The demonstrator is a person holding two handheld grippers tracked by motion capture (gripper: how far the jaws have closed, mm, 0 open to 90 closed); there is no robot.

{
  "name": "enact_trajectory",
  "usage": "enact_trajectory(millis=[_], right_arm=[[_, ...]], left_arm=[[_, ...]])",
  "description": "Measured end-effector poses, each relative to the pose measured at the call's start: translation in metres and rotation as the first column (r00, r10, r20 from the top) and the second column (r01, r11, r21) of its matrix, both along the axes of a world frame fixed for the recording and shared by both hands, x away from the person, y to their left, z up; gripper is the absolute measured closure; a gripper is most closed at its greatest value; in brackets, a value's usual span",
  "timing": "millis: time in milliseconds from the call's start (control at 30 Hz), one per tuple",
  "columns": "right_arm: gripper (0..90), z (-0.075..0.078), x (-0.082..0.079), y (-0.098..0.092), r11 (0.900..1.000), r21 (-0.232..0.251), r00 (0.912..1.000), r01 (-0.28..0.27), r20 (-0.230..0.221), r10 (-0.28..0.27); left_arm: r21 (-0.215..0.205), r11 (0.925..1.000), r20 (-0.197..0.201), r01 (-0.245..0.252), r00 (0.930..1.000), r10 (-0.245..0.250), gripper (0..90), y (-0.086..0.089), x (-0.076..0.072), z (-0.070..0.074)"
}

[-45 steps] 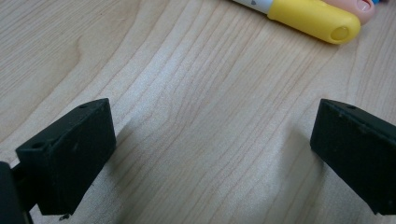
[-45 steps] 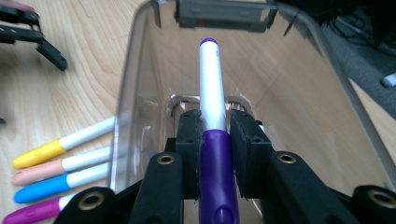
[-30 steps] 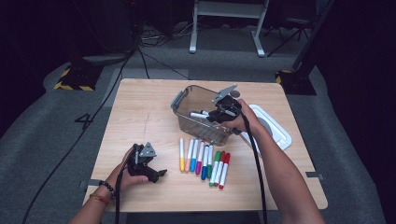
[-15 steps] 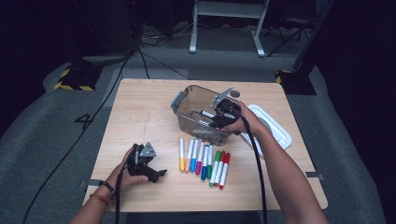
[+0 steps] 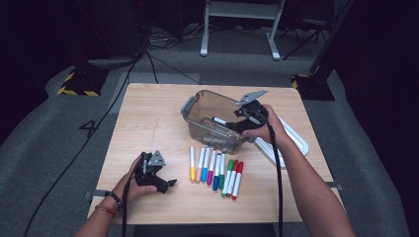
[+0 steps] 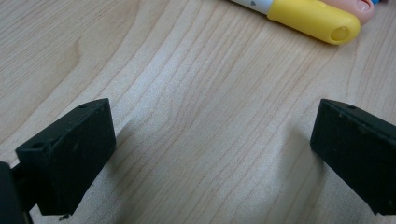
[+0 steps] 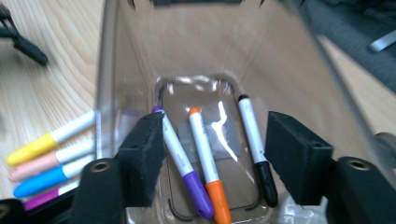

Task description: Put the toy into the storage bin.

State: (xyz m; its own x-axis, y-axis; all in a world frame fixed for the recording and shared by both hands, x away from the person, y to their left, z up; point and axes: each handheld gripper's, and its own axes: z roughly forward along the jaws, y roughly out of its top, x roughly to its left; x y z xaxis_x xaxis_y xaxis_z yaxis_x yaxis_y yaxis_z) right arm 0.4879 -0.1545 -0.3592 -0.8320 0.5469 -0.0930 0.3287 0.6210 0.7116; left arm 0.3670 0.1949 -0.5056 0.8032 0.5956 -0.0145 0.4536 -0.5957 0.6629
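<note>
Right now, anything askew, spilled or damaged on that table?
Nothing stands out. The clear bin stands upright with three markers lying loose in its bottom, the rest lie in a tidy row on the table, and the lid lies beside the bin.

White lid (image 5: 291,140) on the wooden table (image 5: 148,123), grey floor, white metal frame (image 5: 239,24) behind
</note>
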Motion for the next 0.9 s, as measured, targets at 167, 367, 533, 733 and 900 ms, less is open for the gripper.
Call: enact_trajectory(millis=[167,367,533,733,900], right_arm=[[30.1,0.013,-0.021,-0.015,0.998,0.035,0.9955,0.048,0.08,-0.051],[28.2,0.019,-0.044,-0.04,0.992,0.093,0.9854,0.085,0.14,-0.098],[27.4,0.018,-0.065,-0.062,0.986,0.13,0.9755,0.103,0.181,-0.125],[27.3,0.008,-0.088,-0.085,0.98,0.157,0.9674,0.125,0.2,-0.156],[27.0,-0.014,-0.106,-0.094,0.982,0.124,0.9634,0.146,0.208,-0.169]], left_arm=[[0.0,1.0,0.0,-0.006,1.0,0.006,0.5,0.0,-0.001,0.0],[-0.002,1.0,-0.001,-0.008,1.0,0.008,0.5,0.0,-0.001,0.0],[-0.002,1.0,-0.001,-0.008,1.0,0.008,0.5,0.0,-0.001,0.0],[-0.001,0.9999,0.0,-0.011,0.9999,0.011,0.5,0.0,-0.001,0.0],[0.0,0.9999,-0.003,-0.015,0.9999,0.015,0.5,0.0,-0.002,0.0]])
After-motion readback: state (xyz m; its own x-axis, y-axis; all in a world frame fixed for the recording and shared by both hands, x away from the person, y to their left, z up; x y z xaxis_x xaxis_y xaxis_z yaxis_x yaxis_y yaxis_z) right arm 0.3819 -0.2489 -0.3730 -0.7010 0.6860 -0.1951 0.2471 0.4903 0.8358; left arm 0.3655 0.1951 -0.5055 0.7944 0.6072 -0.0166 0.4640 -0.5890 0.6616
